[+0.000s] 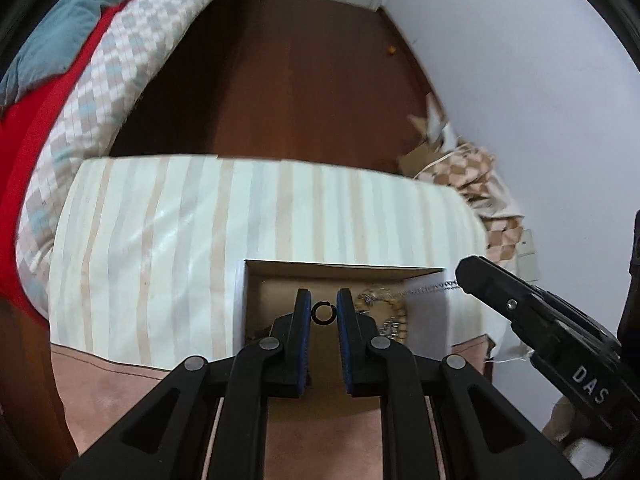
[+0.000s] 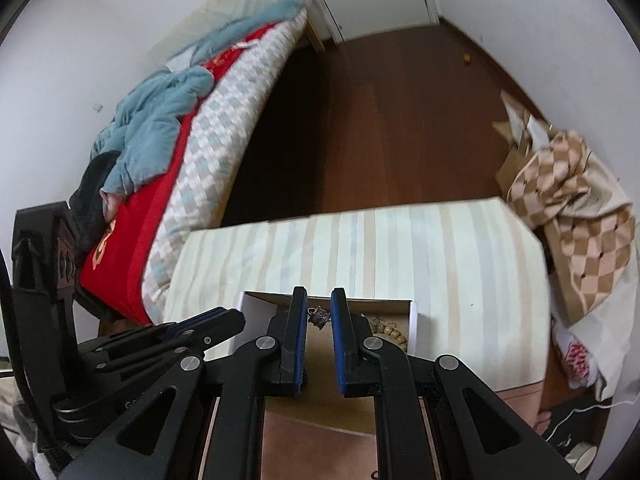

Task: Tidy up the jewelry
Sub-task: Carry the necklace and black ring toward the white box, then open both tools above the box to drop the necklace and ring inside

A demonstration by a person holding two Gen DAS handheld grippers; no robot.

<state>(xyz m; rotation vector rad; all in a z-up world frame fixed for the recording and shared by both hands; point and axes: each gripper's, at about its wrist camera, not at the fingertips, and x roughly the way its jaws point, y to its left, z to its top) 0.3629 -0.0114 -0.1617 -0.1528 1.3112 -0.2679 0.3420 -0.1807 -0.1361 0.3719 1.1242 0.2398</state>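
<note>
An open cardboard box [image 1: 426,312] sits on the striped cloth. In the left wrist view a small black ring [image 1: 323,313] hangs between the fingertips of my left gripper [image 1: 323,312], just above the box; the pads touch its two sides. A beaded bracelet and metallic pieces [image 1: 390,312] lie in the box's right part. In the right wrist view the box [image 2: 412,320] is below my right gripper [image 2: 319,308], which is open with a small metal charm [image 2: 318,315] seen in the gap, lying in the box. Beads [image 2: 390,330] lie to its right.
The striped cloth [image 1: 180,248] covers a low table. A bed with a checked quilt [image 1: 120,64] and red blanket is at the left. A checkered cloth pile and cardboard [image 1: 476,184] lie at the right by the wall. Dark wood floor is beyond.
</note>
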